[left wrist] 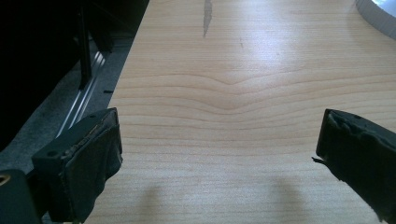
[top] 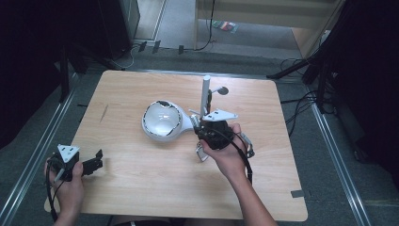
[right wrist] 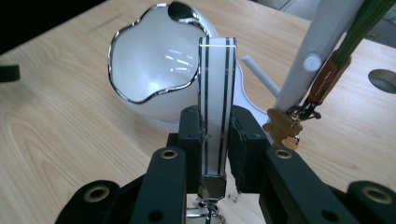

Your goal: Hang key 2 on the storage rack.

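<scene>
Right gripper (right wrist: pixel 215 140), near table centre in the high view, clamped on a flat white strap (right wrist: pixel 217 107) with two dark stripes; both pads pressed against its sides. Strap standing upright between the jaws, a metal mesh end (right wrist: pixel 212 186) hanging below them. White bowl (right wrist: pixel 154 70) with a wavy chrome rim at 11 o'clock from the strap in the right gripper view, resting on the wooden table (top: pixel 141 183) just beside the gripper. White post (right wrist: pixel 317 51) at 2 o'clock, leaning, with a brown tag and gold charm (right wrist: pixel 285 130) dangling at 3 o'clock from the strap. In the high view, bowl (top: pixel 162 120) at 9 o'clock from the right gripper (top: pixel 202 129), post (top: pixel 205 94) at 12.

Left gripper (left wrist: pixel 219 149) at the table's near left corner (top: pixel 91 165), well apart from bowl and strap. Jaws wide apart, nothing between them, bare wood under them.
</scene>
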`<state>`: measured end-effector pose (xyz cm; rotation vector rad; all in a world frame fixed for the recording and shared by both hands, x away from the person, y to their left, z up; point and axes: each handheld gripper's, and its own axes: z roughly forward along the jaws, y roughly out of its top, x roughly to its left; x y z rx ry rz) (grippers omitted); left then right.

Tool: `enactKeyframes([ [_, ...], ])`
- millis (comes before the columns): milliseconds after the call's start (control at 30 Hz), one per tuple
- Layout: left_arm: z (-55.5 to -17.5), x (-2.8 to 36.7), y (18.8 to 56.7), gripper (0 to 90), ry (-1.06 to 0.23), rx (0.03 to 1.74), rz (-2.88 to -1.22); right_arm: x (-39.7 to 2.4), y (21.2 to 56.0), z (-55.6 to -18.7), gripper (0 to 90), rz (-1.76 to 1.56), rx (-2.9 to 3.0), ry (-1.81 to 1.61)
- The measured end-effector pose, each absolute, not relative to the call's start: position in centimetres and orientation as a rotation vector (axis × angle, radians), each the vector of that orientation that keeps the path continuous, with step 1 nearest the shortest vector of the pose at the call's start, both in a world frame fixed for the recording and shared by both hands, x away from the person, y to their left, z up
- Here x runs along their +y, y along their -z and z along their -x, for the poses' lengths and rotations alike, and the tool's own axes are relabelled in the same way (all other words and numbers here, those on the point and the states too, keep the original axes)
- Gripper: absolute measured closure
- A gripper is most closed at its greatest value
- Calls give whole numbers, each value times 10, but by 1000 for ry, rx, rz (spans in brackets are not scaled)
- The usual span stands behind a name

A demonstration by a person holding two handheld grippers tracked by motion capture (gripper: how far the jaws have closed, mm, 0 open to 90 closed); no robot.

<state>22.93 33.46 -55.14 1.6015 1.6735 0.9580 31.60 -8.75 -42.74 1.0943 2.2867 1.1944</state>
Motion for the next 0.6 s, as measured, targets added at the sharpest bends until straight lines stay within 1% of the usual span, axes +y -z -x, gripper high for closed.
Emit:
enactKeyframes([
  [267, -229, 335, 551, 4, -958, 1674, -1600, -99, 425, -324, 771, -1118, 2232, -1272],
  [600, -229, 335, 551, 4, -955, 1674, -1604, -109, 425, -332, 770, -1159, 2195, -1280],
])
